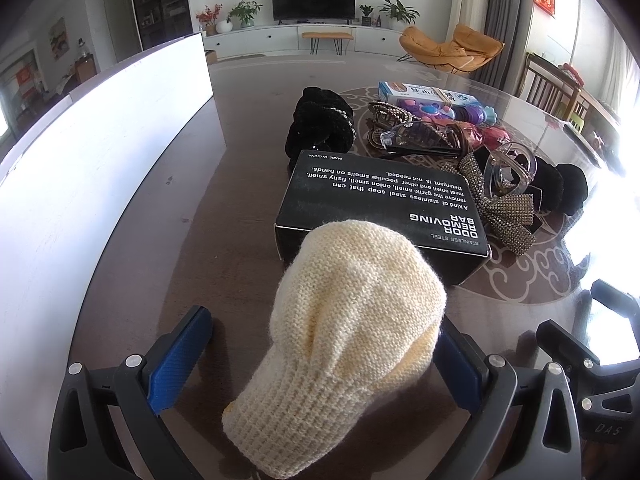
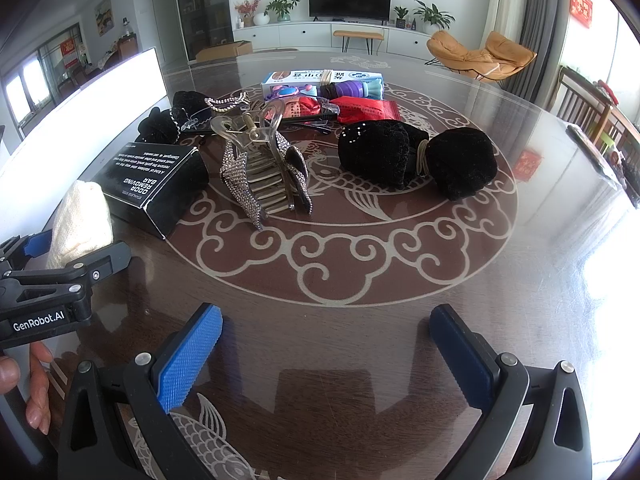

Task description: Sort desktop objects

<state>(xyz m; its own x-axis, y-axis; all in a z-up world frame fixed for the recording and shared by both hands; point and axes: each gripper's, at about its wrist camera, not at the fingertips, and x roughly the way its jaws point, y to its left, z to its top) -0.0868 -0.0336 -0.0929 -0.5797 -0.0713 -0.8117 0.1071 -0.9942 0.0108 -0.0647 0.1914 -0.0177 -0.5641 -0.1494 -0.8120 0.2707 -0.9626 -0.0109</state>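
A cream knitted mitten (image 1: 352, 320) lies on the dark table between the blue pads of my left gripper (image 1: 324, 322), which stands open around it; the left pad is clear of the wool. The right wrist view shows the same mitten (image 2: 80, 220) and left gripper (image 2: 60, 248) at the far left. Just beyond lies a black "Odor Removing Bar" box (image 1: 380, 208). My right gripper (image 2: 326, 316) is open over bare table, nothing between its fingers. A rhinestone bow clip (image 2: 256, 176), a clear claw clip (image 2: 248, 128) and a black velvet bundle (image 2: 416, 160) sit ahead of it.
A tall white panel (image 1: 100, 140) runs along the table's left side. At the back lie another black velvet piece (image 1: 320, 128), glasses (image 1: 412, 136), a blue-white box (image 2: 320, 78) and a red packet (image 2: 368, 110). A person's fingers (image 2: 36, 384) hold the left gripper's handle.
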